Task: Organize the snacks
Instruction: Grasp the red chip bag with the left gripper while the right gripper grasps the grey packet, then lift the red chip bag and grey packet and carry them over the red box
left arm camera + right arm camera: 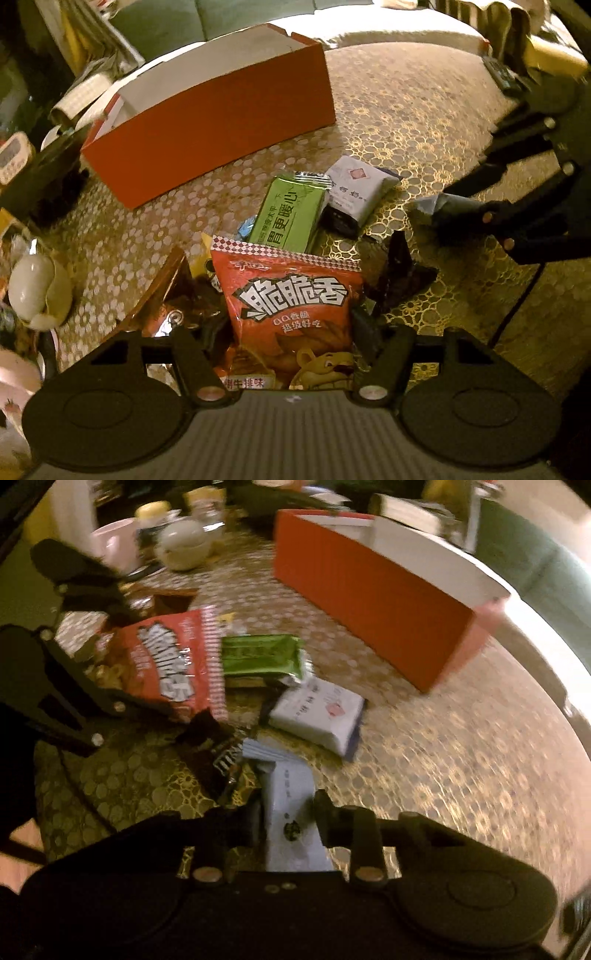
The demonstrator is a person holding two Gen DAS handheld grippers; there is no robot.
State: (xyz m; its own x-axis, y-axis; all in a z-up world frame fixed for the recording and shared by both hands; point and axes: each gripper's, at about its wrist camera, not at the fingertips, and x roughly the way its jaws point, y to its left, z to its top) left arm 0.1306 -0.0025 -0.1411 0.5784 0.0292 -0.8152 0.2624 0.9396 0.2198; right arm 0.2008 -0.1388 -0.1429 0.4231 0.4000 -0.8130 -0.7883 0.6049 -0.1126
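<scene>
The left gripper (291, 354) is clamped on the lower part of a red snack bag (291, 306), its jaws pressed against the bag's two side edges. The right gripper (288, 827) is closed on a pale blue packet (291, 812), which is pinched narrowly between the jaws. The remaining snacks are left in a loose pile on the patterned table (424, 110): a green packet (286, 214), a white packet (356, 188) and a dark wrapper (397, 273), touching or overlapping one another. The open orange box (214, 125) stands beyond the pile, well apart from both grippers, and nothing can be seen inside it from these views.

Several faults are judged possible. The inflated red bag may slip or be crushed if the grip is uneven. The blue packet may pivot in the jaws, since only a small part appears to be held. Neighbouring wrappers may be dragged along when either item is lifted. A collision between the two grippers may result if both are carried to the box together.
</scene>
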